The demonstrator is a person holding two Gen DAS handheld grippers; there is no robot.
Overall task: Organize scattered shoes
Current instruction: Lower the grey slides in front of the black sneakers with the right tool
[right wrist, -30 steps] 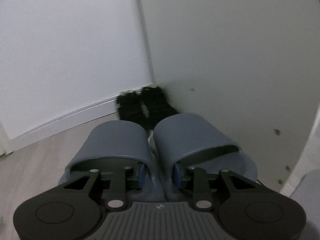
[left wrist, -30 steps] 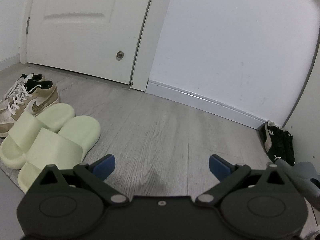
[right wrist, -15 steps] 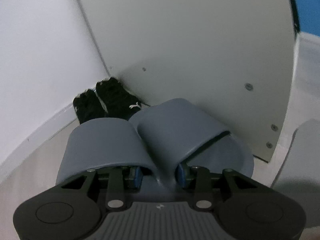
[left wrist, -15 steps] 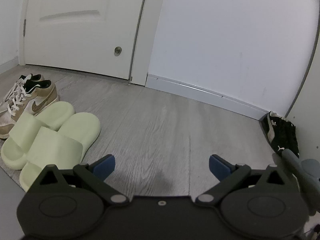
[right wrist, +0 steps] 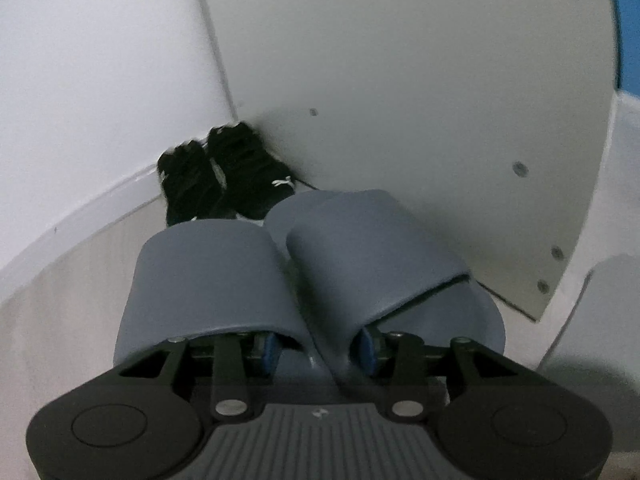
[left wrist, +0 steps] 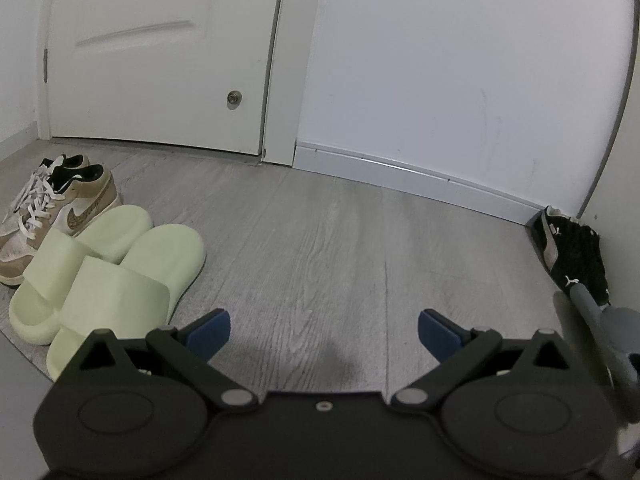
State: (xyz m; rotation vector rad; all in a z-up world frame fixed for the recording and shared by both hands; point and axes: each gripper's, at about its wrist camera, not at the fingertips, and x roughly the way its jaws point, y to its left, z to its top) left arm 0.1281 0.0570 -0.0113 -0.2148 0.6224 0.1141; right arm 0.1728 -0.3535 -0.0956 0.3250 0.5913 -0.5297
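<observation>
My left gripper [left wrist: 324, 330] hangs tilted down toward the floor, its two blue-tipped fingers [left wrist: 208, 330] spread wide apart with nothing between them. My right gripper [right wrist: 318, 346] also points downward, and its fingers [right wrist: 267, 346] sit much closer together, each blue tip pushed in under a strap of the grey slippers [right wrist: 304, 280]; the inner sides of the two straps lie between the tips. Its jaws have just been opening, and whether the tips still press on the slippers I cannot tell. No hand or sleeve shows in either view.
</observation>
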